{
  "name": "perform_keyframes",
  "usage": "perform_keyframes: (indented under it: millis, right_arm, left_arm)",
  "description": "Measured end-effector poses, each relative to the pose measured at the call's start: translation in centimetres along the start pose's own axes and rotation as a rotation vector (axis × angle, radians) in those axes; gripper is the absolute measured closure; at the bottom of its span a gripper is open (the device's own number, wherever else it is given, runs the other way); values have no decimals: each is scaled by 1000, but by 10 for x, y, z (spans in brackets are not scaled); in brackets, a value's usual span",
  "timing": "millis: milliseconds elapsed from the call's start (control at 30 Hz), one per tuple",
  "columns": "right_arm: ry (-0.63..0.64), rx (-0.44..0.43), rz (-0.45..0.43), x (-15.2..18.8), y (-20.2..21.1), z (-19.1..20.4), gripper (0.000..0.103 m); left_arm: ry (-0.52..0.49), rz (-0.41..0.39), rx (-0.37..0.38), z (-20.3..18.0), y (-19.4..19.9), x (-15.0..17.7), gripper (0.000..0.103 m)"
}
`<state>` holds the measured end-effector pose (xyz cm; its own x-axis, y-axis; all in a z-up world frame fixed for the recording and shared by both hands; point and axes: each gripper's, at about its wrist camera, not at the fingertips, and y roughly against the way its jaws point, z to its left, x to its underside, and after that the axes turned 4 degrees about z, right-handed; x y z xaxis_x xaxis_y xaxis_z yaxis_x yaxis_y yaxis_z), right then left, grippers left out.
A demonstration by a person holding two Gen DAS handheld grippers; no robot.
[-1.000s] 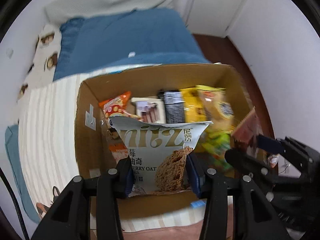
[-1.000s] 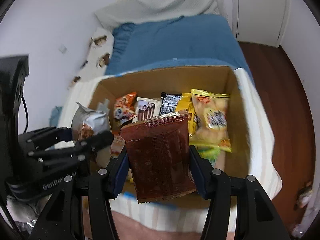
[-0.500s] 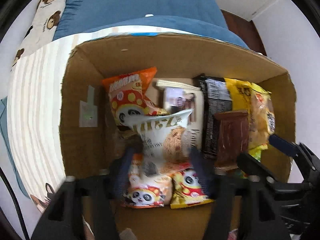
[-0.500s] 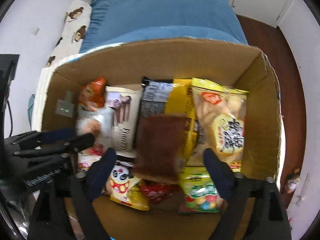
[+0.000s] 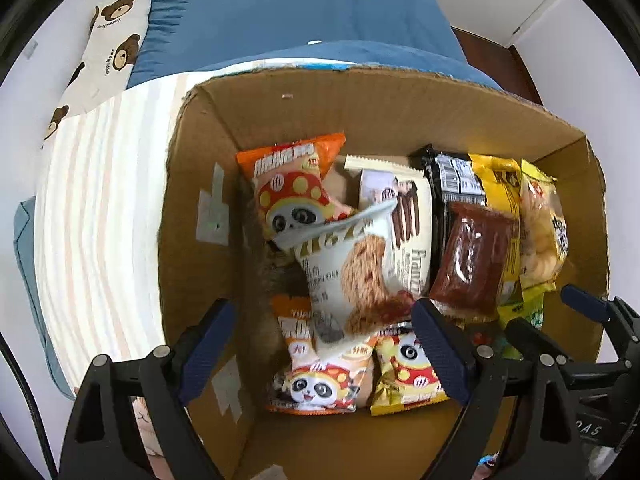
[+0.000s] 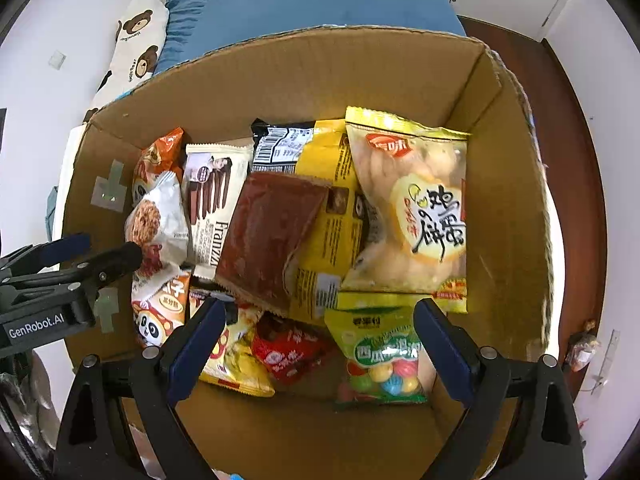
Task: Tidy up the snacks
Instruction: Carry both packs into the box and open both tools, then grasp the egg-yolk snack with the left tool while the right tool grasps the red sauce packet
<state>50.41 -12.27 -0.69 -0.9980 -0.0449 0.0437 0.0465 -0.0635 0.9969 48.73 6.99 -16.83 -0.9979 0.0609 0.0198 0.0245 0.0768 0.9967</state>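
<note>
In my left wrist view, a striped bedsheet (image 5: 92,208) fills the left of the frame, with a bear-print pillow (image 5: 108,44) in the upper left and a blue duvet (image 5: 296,12) along the top. The cardboard box (image 5: 384,108) takes up the middle, and my left gripper (image 5: 320,340) hangs over its lower left part with its jaws spread wide; they have just been opening, and the white oat cookie packet (image 5: 352,264) lies between them but free of the pads, tilted on top of the other snacks. Above it sits an orange panda snack bag (image 5: 296,184), and two more panda bags (image 5: 320,380) lie at the lower middle. To the right, the brown packet (image 5: 472,256) rests slanted against a yellow bag (image 5: 504,200), and my right gripper (image 5: 560,312) shows at the lower right edge. In my right wrist view, my left gripper (image 6: 96,248) reaches in from the left edge beside the oat cookie packet (image 6: 156,216). Rightward, a Franzzi wafer pack (image 6: 212,200) stands next to the brown packet (image 6: 272,236), which lies loose in the centre of the box (image 6: 516,216). My right gripper (image 6: 316,344) is wide apart as well, having just been opening, holding nothing, above a red packet (image 6: 288,352) and a green candy bag (image 6: 380,352). A clear rice cracker bag (image 6: 420,204) fills the upper right.
</note>
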Motion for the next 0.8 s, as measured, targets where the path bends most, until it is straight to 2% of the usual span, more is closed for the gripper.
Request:
perform_keyframes:
  millis: [133, 400, 633, 800]
  right_arm:
    - [4, 6, -22, 12, 11, 2, 6]
    - [31, 28, -141, 49, 63, 3, 6]
    - [49, 59, -274, 97, 108, 4, 6]
    - [50, 70, -361, 126, 137, 3, 6]
  left_arm:
    - [9, -40, -1, 2, 11, 17, 12]
    - [7, -192, -9, -2, 55, 65, 12]
    - [-12, -347, -26, -7, 101, 108, 12]
    - [-26, -426, -19, -12, 126, 136, 12]
